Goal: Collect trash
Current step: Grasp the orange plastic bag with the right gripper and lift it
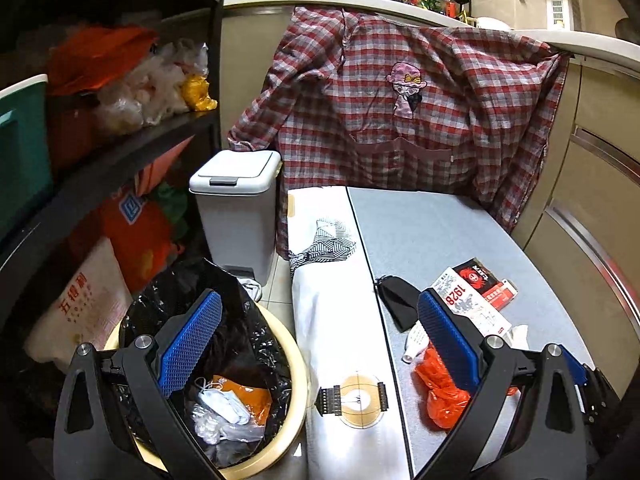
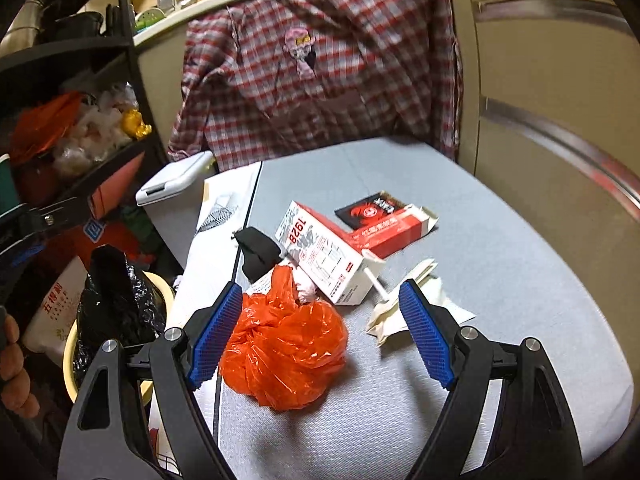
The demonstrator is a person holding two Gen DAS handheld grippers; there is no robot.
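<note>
A crumpled orange plastic bag lies on the grey table. My right gripper is open, its jaws on either side of the bag, just above it. Behind lie a white 1928 box, a red box, a black cloth and crumpled paper. My left gripper is open and empty above the gap between the table and a cream bin lined with a black bag. The bin holds tissues and an orange wrapper. The orange bag also shows in the left wrist view.
A grey pedal bin stands on the floor beyond the cream bin. A white printed cloth covers the table's left strip. A plaid shirt hangs at the table's far end. Black shelves with bags stand at left, cabinet drawers at right.
</note>
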